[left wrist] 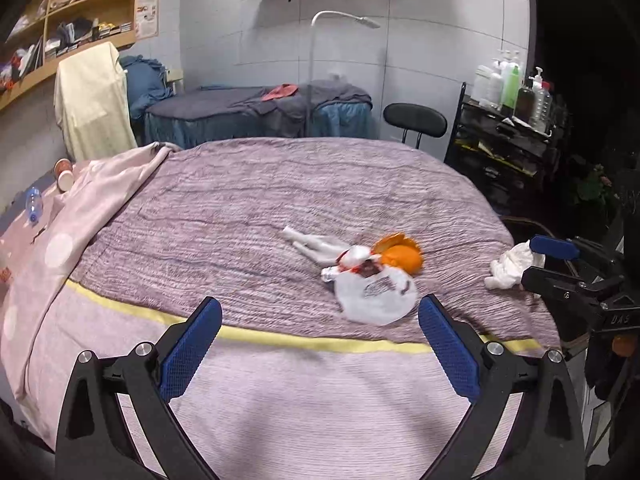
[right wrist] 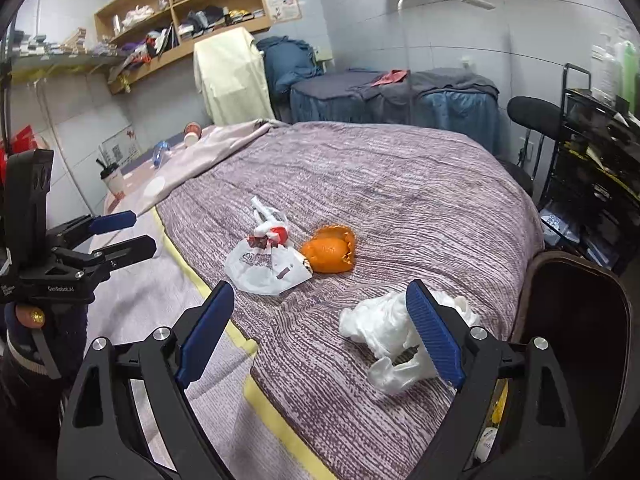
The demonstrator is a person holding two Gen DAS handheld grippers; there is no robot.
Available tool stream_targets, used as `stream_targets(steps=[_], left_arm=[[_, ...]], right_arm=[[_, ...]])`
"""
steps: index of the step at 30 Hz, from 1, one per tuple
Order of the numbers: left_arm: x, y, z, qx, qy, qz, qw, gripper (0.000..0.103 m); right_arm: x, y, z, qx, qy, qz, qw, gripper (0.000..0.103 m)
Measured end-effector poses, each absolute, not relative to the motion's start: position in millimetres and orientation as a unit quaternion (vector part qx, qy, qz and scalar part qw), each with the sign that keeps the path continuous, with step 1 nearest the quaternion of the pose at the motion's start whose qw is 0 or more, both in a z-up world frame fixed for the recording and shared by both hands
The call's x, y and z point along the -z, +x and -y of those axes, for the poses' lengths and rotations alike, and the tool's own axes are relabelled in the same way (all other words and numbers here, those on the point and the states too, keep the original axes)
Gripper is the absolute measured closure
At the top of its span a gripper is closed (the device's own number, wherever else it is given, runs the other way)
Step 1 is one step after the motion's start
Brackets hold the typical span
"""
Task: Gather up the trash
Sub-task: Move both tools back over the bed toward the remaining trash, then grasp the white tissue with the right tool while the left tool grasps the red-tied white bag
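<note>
Tool on your right (right wrist: 316, 332) is gaping wide, gripping nothing; the crumpled white bag (right wrist: 384, 328) is lying at its two o'clock, nearer than your left.

Both wrist views look down across the bed (left wrist: 280, 184), sharing the orange peel (right wrist: 330, 254).

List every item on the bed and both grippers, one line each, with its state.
left gripper: open, empty
right gripper: open, empty
orange peel: lying loose
printed plastic bag: flat, beside the peel
crumpled white bag: loose, nearest the right gripper
plastic bottle: lying down
</note>
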State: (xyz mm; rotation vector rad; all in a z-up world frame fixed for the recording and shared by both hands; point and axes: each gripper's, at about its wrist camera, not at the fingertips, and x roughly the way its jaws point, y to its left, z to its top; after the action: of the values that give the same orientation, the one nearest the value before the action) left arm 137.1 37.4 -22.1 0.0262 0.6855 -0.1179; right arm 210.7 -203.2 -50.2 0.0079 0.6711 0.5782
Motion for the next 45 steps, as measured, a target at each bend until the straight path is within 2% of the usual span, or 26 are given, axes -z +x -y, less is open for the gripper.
stream_targets(steps=[2, 13, 19, 21, 22, 25, 31, 34, 36, 37, 38, 39, 42, 45], left_arm=[[25.9, 139.5, -42.9, 0.056, 0.015, -0.343, 0.938, 0.006], [46.9, 164.5, -34.9, 0.096, 0.014, -0.393, 0.914, 0.006], [60.0, 182.9, -14.2, 0.118, 0.035, -0.426, 0.896, 0.006], [62.6, 189.0, -10.4, 0.116, 0.043, -0.431, 0.894, 0.006], [64.6, 194.0, -8.7, 0.115, 0.044, -0.436, 0.891, 0.006], [69.2, 205.7, -8.5, 0.117, 0.031, -0.453, 0.883, 0.006], [79.1, 220.7, -6.8, 0.11, 0.02, -0.475, 0.873, 0.023], [78.6, 223.4, -5.7, 0.116, 0.012, -0.477, 0.871, 0.042], [79.6, 225.0, -2.4, 0.125, 0.008, -0.483, 0.867, 0.062], [81.0, 224.7, -0.4, 0.128, 0.009, -0.486, 0.865, 0.068], [81.7, 224.5, 1.4, 0.126, 0.011, -0.486, 0.865, 0.08], [82.4, 224.2, 2.5, 0.126, 0.013, -0.487, 0.864, 0.087], [78.9, 218.6, 2.4, 0.133, 0.0, -0.479, 0.867, 0.095], [66.5, 207.3, -0.7, 0.136, -0.012, -0.459, 0.878, 0.096]], right_arm=[[54.6, 217.0, 195.5, -0.282, -0.011, -0.336, 0.899, 0.012], [70.2, 238.3, 200.4, -0.169, -0.046, -0.357, 0.917, 0.012], [76.2, 242.5, 214.2, -0.13, -0.05, -0.356, 0.924, 0.039], [76.7, 244.9, 222.9, -0.12, -0.035, -0.353, 0.927, 0.059], [76.6, 245.5, 226.5, -0.117, -0.027, -0.352, 0.928, 0.064], [76.1, 247.9, 238.7, -0.121, 0.007, -0.352, 0.928, 0.069], [70.7, 238.7, 246.7, -0.128, 0.041, -0.339, 0.931, 0.073], [67.5, 232.5, 248.7, -0.131, 0.051, -0.334, 0.932, 0.073], [65.6, 228.0, 251.2, -0.133, 0.059, -0.331, 0.932, 0.073], [64.6, 225.8, 252.2, -0.134, 0.062, -0.329, 0.933, 0.073], [63.2, 223.0, 253.4, -0.136, 0.064, -0.327, 0.933, 0.073], [61.8, 220.6, 254.7, -0.137, 0.067, -0.325, 0.933, 0.074], [58.2, 213.0, 259.1, -0.141, 0.076, -0.317, 0.935, 0.074], [54.6, 204.2, 263.8, -0.147, 0.087, -0.309, 0.936, 0.074]])
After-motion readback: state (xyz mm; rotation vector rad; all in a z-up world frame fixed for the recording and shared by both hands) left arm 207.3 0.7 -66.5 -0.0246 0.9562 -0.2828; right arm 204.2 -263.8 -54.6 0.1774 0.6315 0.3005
